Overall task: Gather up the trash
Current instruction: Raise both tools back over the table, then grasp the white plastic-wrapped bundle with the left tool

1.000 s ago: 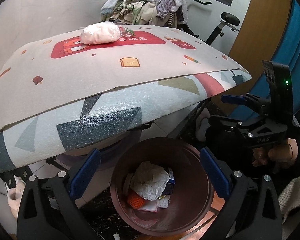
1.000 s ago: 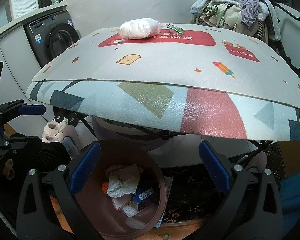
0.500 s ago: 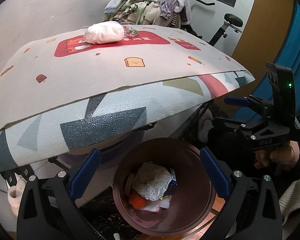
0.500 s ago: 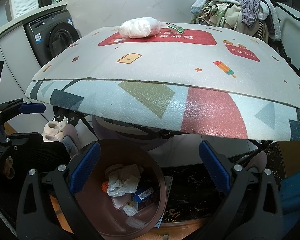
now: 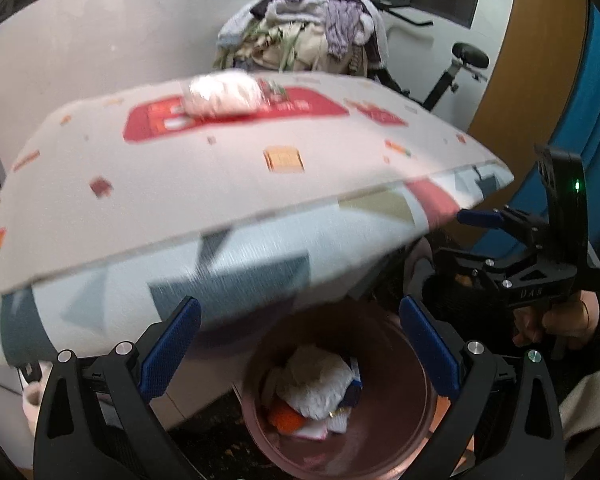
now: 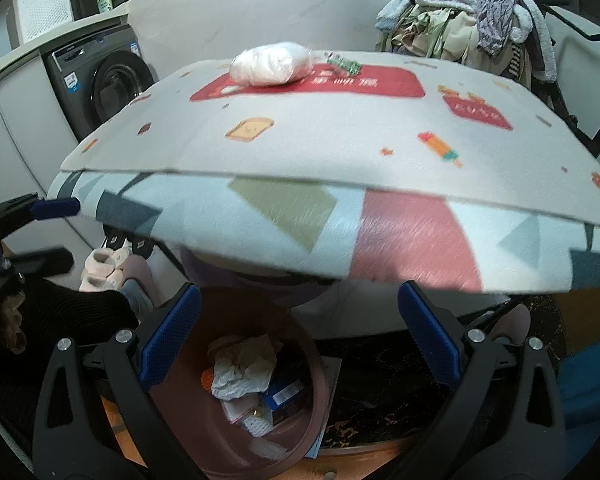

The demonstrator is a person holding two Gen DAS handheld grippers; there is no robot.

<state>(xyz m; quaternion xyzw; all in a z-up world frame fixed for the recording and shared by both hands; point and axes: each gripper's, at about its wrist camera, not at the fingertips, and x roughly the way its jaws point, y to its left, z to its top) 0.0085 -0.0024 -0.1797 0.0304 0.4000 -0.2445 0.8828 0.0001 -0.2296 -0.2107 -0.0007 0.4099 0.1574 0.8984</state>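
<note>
Trash — a white plastic bag and a green wrapper just beside it — lies at the far side of the tabletop, which is covered by a patterned mat. Below its near edge stands a brown bin holding crumpled paper (and a small blue box). The left gripper and right gripper hover over the bin, fingers spread wide and empty. A clothes pile sits behind.
</note>
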